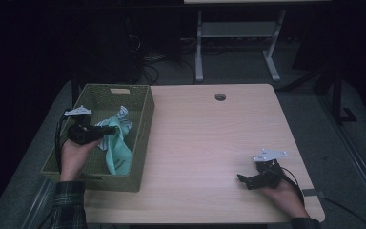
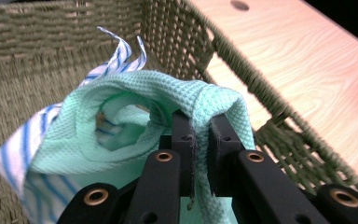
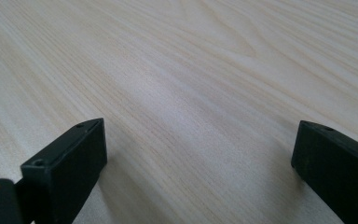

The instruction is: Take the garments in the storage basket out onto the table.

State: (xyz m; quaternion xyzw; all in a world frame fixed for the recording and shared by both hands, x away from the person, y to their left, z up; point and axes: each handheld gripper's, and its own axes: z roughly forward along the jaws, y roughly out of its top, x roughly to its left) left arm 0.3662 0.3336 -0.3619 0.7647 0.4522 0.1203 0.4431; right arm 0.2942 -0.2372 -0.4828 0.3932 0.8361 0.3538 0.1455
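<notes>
**Inspector:** How many items are sitting on the table (image 1: 209, 143)?

**Assistant:** One woven basket (image 1: 140, 143), olive green, is standing at the table's left edge. Inside it, two cloths are lying together: one mint-green waffle-weave cloth (image 2: 121, 116) and one white cloth with blue stripes (image 2: 25, 140), partly under and behind the green one.

**Inspector:** And the grippers?

**Assistant:** Two, one in each hand. The left gripper (image 2: 200, 128) is hanging over the basket, and its jaws are pinching a fold of the mint-green cloth between them. The fold is draping over the jaw tips, and the rest of the cloth is trailing down into the basket, as the high view shows.

**Inspector:** Is the striped cloth being gripped too?

**Assistant:** The left gripper view is showing only green fabric in the jaws. The striped cloth is touching the green one, with two pointed corners sticking up behind it.

**Inspector:** The right gripper (image 1: 248, 180)?

**Assistant:** It is resting low at the table's near right corner, well apart from the basket. Its jaws are standing wide, with bare wood between them and nothing held.

**Inspector:** Anything else on the tabletop?

**Assistant:** One round cable hole (image 1: 220, 97) is showing near the far edge.
</notes>
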